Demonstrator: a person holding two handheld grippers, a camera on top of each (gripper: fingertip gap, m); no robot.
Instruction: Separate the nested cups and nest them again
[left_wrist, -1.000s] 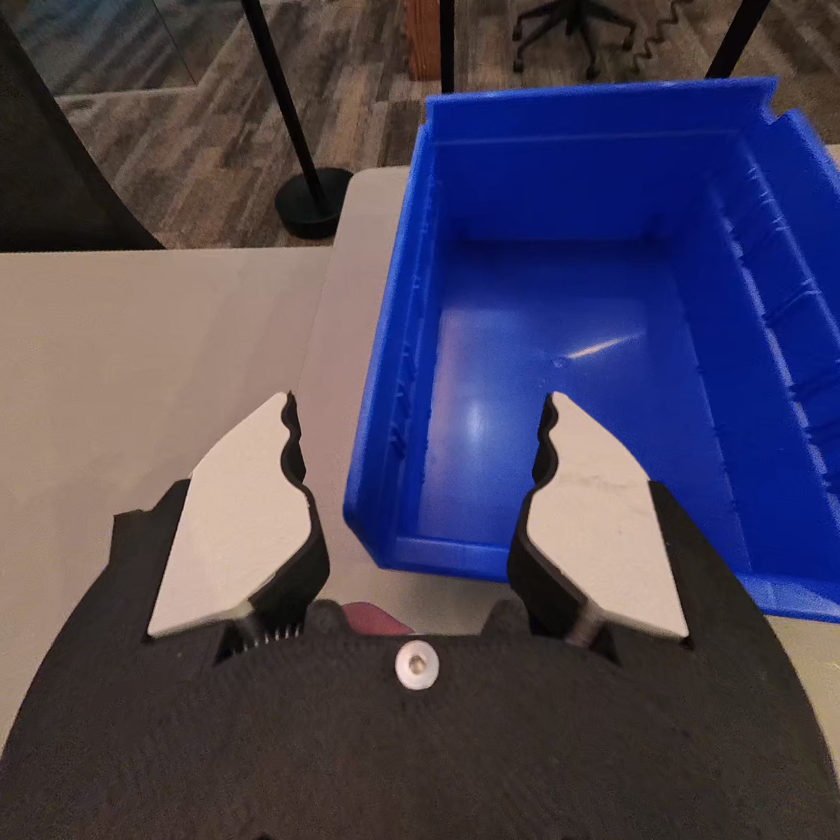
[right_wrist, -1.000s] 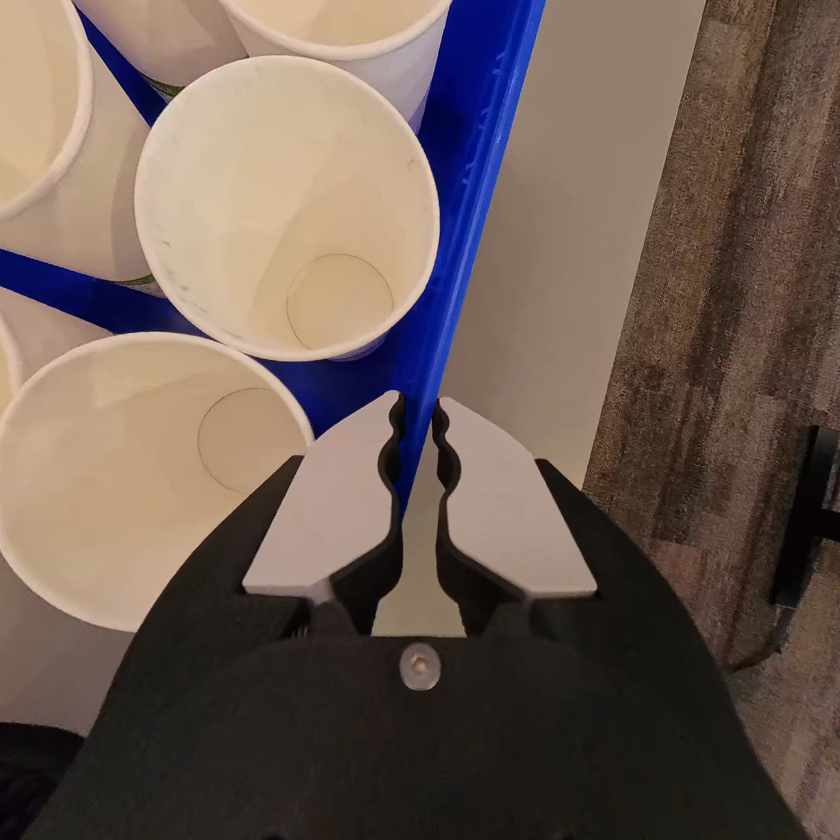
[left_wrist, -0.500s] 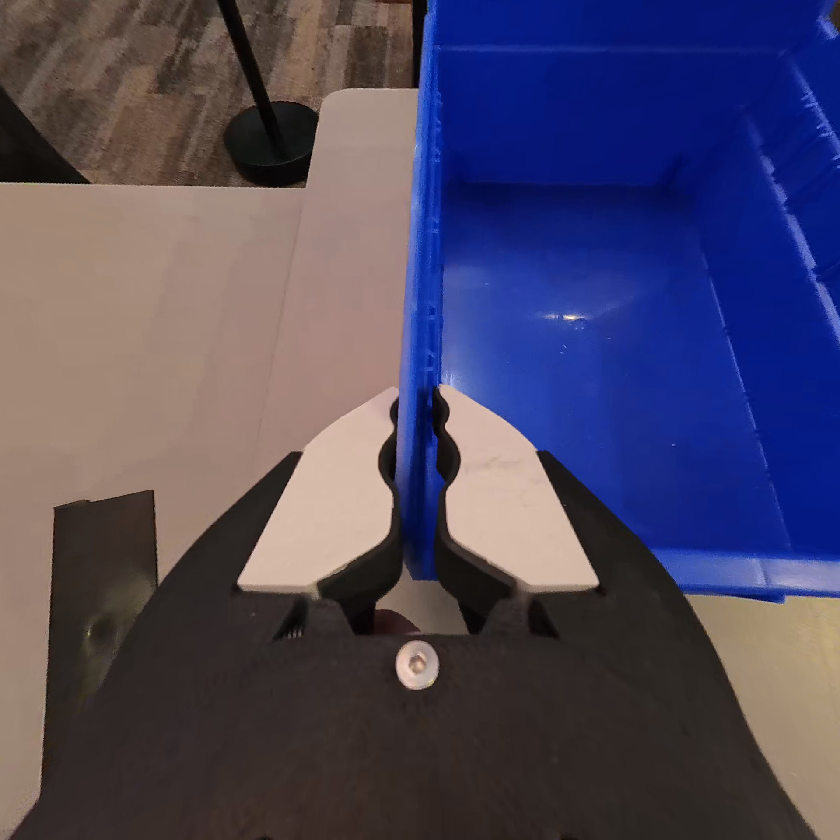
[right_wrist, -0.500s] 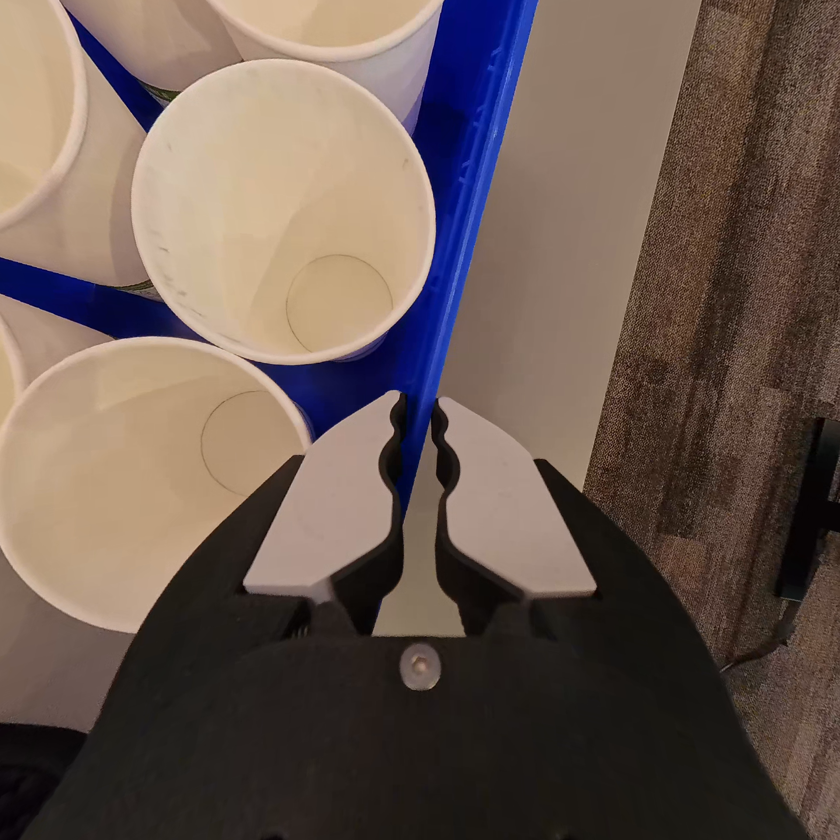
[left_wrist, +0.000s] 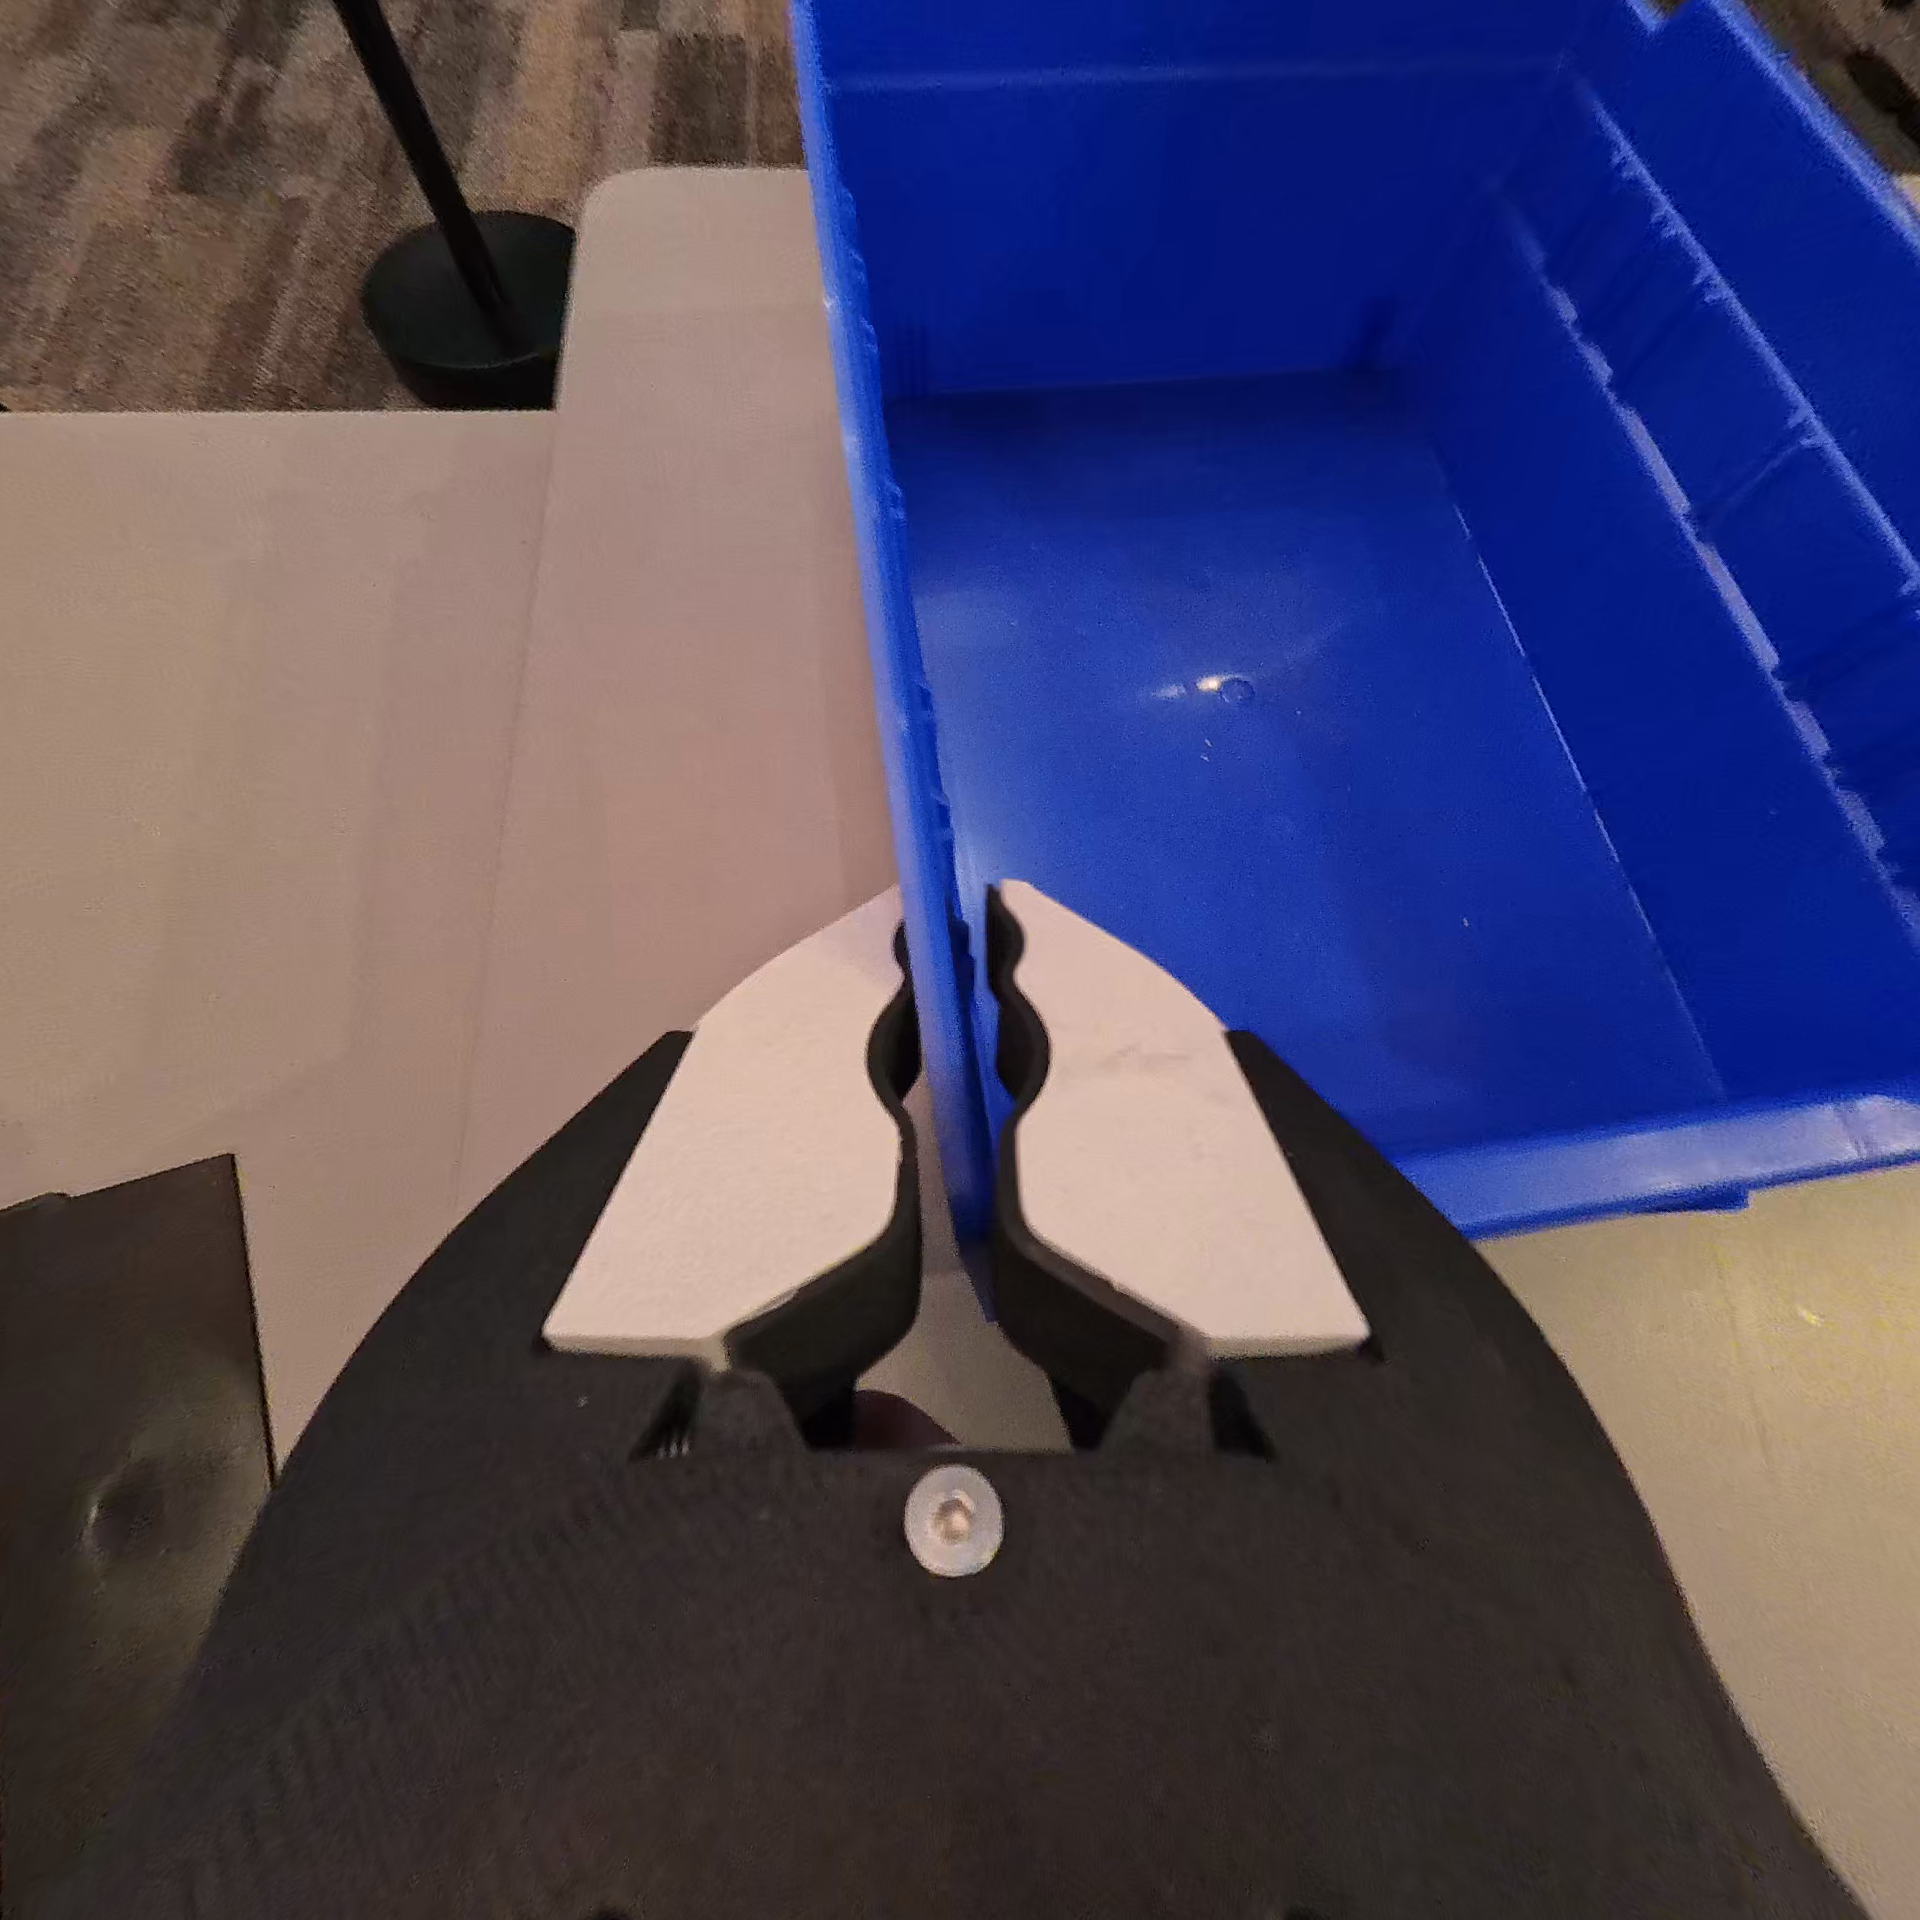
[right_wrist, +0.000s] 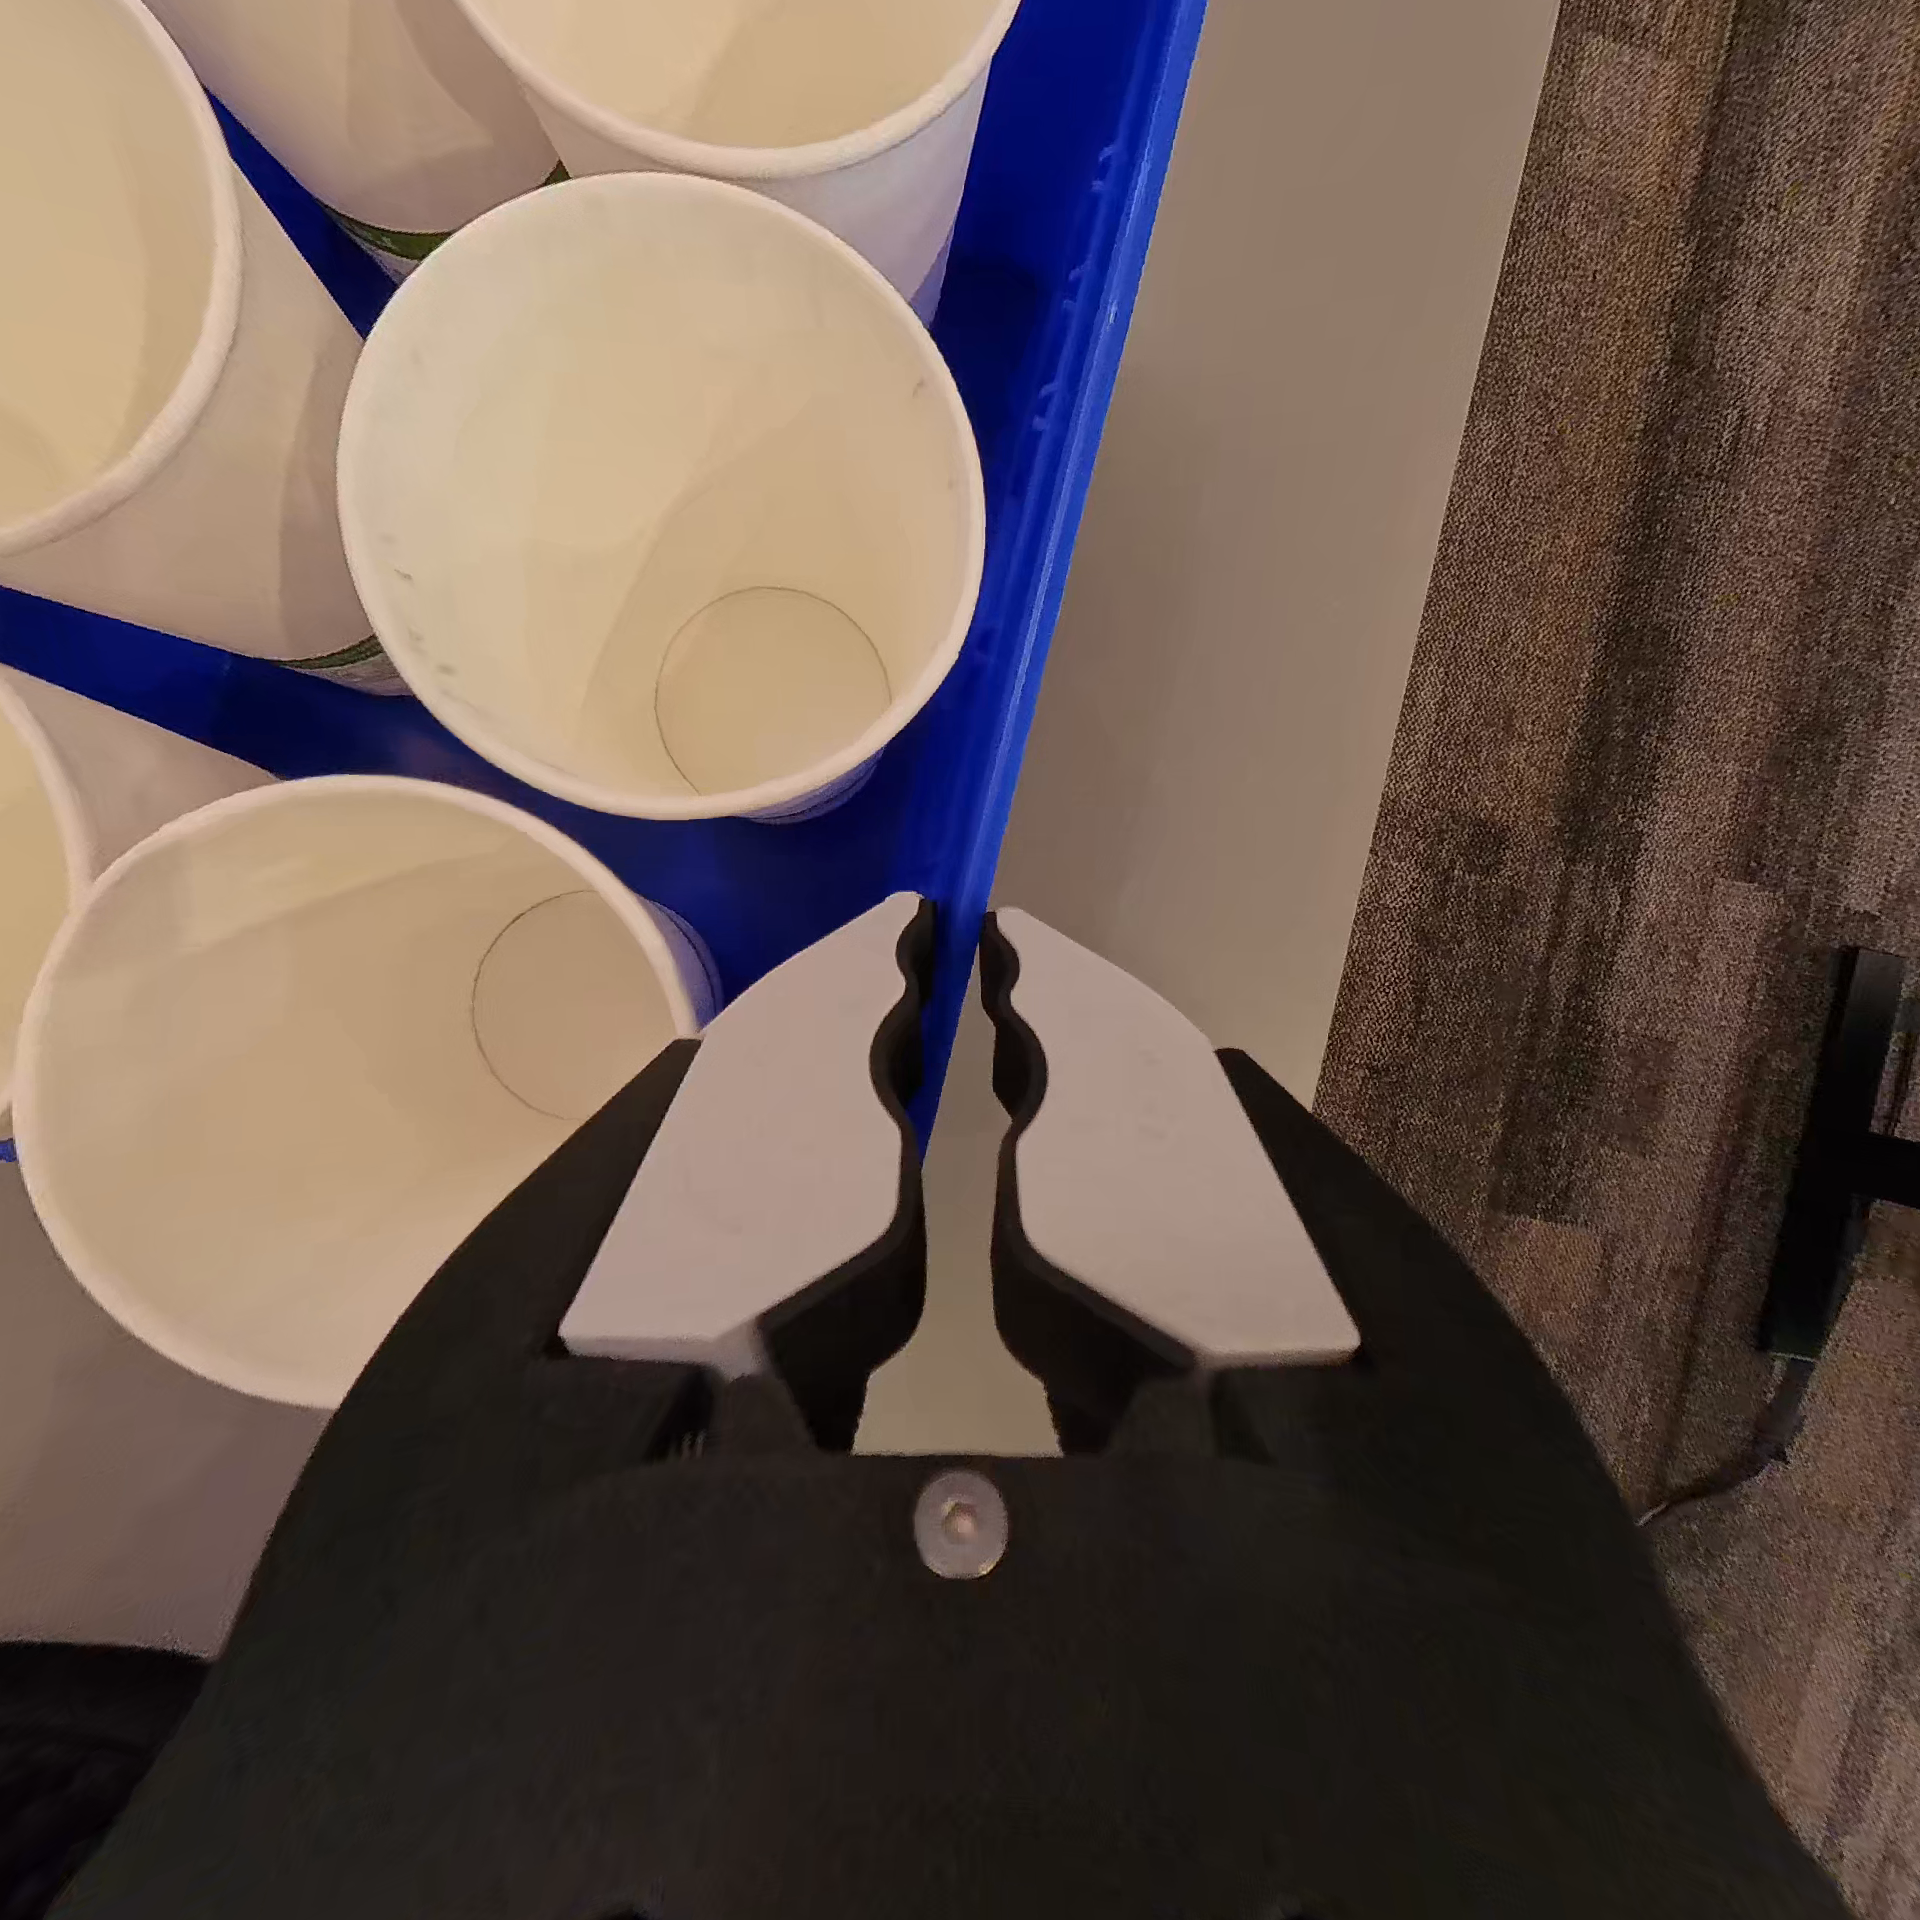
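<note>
Two grippers clamp bin walls: my left gripper (left_wrist: 948, 904) pinches the empty blue plastic bin's (left_wrist: 1299, 727) side wall, my right gripper (right_wrist: 954, 914) the cup-filled blue bin's (right_wrist: 1049, 520) wall. Risk: uneven pulling tips the upright white paper cups (right_wrist: 655, 488). Farther cups are cropped; nesting is indiscernible.

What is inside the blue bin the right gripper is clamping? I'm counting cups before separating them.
The blue bin holds white paper cups, open ends up; five show partly, more may lie outside the view. The right gripper hides the near wall.
</note>
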